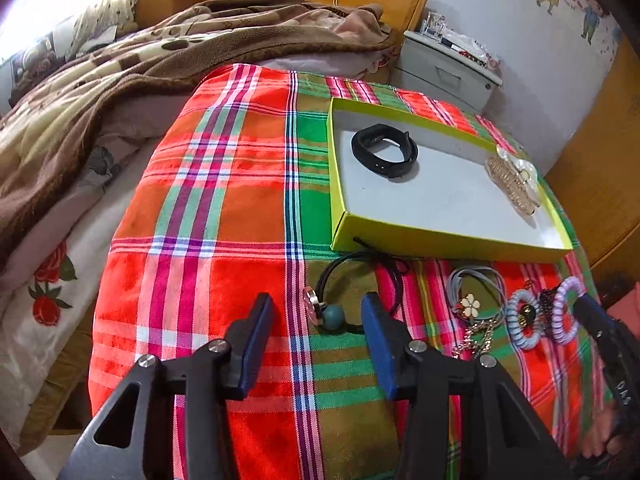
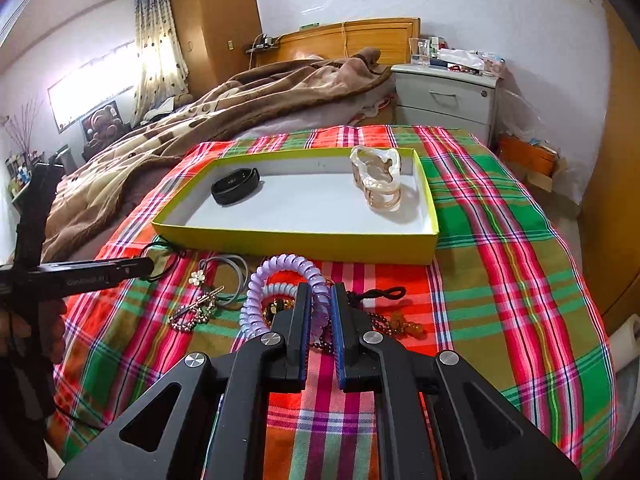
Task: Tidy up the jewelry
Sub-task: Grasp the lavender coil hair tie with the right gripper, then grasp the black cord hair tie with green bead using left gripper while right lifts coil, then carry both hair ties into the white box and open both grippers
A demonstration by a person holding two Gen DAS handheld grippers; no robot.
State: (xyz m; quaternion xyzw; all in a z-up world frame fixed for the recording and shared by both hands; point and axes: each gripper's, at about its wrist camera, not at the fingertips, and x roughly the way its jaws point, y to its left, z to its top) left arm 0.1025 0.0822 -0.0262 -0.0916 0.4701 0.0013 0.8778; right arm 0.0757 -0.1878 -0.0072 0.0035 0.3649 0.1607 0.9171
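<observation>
A lilac spiral hair tie [image 2: 280, 280] sits pinched between the narrow-set jaws of the right tongs [image 2: 320, 312], its loop raised off the plaid cloth [image 2: 500, 240] covering the bed, just in front of the yellow-green box [image 2: 296, 236]. Inside the box already lie a black wristband [image 2: 236, 186] at one end and a pearly hair claw [image 2: 376, 180] at the other. The stretchy coil is held only by one side, so it may spring or slide free on the way over the box wall. It also rests against a pale blue spiral tie [image 1: 524, 320] and a string of dark beads [image 2: 384, 320], which could snag and be dragged along. The left tongs [image 1: 316, 320] hang released, jaws wide, either side of a cord necklace with a teal bead [image 1: 334, 316]. Closing there might catch cloth with the cord, and the cord runs up to the box's near wall, so a pull could shift the box.
</observation>
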